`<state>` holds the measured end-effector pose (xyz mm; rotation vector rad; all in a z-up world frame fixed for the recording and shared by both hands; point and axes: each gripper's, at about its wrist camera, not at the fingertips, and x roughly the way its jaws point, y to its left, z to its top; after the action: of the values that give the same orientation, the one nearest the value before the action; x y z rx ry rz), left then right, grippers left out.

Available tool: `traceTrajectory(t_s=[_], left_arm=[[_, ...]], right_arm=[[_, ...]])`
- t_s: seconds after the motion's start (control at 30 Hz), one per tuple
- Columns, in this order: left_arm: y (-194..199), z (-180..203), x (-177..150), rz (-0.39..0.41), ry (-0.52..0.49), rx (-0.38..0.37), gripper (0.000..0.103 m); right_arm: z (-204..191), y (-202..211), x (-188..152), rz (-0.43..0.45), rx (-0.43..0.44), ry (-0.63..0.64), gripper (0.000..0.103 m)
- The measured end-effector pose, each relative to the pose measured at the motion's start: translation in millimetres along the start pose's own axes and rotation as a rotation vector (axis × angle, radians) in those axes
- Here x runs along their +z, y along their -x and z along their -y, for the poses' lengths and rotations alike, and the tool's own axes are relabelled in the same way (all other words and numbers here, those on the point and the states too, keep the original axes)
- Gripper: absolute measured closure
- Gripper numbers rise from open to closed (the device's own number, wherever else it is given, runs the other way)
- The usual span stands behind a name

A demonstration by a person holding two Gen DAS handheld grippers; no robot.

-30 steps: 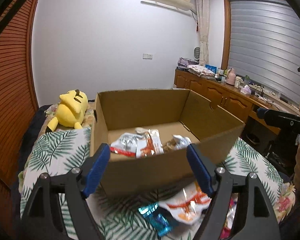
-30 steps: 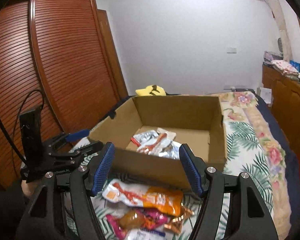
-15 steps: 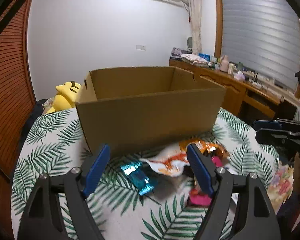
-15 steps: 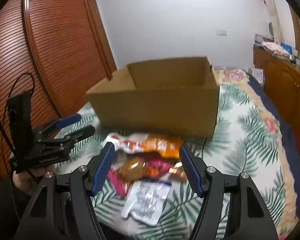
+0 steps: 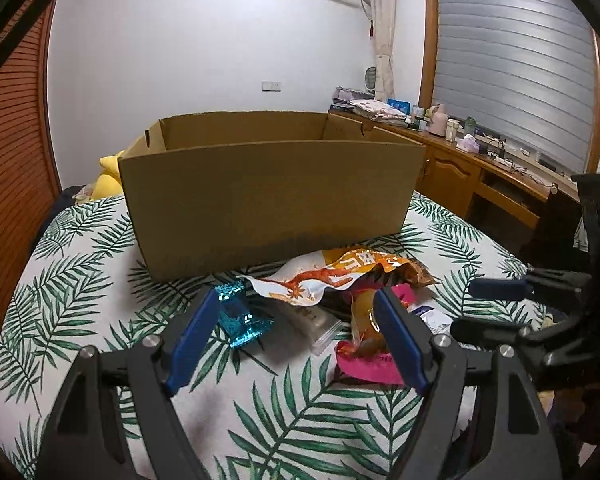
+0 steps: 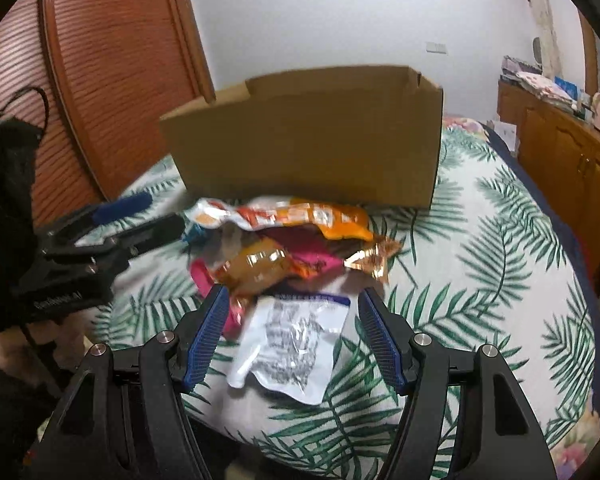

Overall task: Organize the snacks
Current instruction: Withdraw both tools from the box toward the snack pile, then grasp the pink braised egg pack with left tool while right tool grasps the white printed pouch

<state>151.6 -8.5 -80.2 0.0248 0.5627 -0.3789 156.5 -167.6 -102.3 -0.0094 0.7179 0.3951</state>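
On the leaf-print bedspread (image 5: 80, 264), in front of the cardboard box (image 5: 268, 196), I've got the snack pile under both claws.
My left gripper (image 5: 296, 332) is spread, empty, over the blue wrapper (image 5: 240, 316); my right gripper (image 6: 292, 336) is spread over the silver pouch (image 6: 292, 340), not pinching. Orange bag (image 5: 340, 272) shows Chinese lettering I can't read; the pouch print is too blurred.

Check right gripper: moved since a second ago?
Yes. The right gripper has come down, judged against the cardboard box: its inside was visible before, now only the outer wall. Jaws open over the white packet.
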Motion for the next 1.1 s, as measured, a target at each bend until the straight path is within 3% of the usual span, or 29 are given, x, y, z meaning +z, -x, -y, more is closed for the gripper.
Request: traceTrajectory(t_s=[0.37,0.7,0.97,1.03,1.1], left_arm=[[-18.9,2.0,-6.2,-0.011,-0.027,0.013,0.024],[-17.7,5.5,-5.4,-0.016,0.004,-0.056,0.024],[-20.8,6.1,-6.9,-0.038,0.020,-0.062,0.024],[-22.8,8.2,-7.4,-0.050,0.010,-0.065,0.024],[-24.0,10.6,-7.9,-0.057,0.001,-0.068,0.024]], right_arm=[[1.4,-19.5,-12.8,-0.078,-0.007,-0.025,0.034],[-7.4,-27.5,-21.0,-0.110,-0.043,0.027,0.032],[-7.8,-31.5,-18.7,-0.114,-0.055,0.044,0.031],[-9.5,-31.6,-19.3,-0.111,-0.061,0.059,0.035],[-10.1,-29.4,-20.0,-0.108,-0.047,0.067,0.051]])
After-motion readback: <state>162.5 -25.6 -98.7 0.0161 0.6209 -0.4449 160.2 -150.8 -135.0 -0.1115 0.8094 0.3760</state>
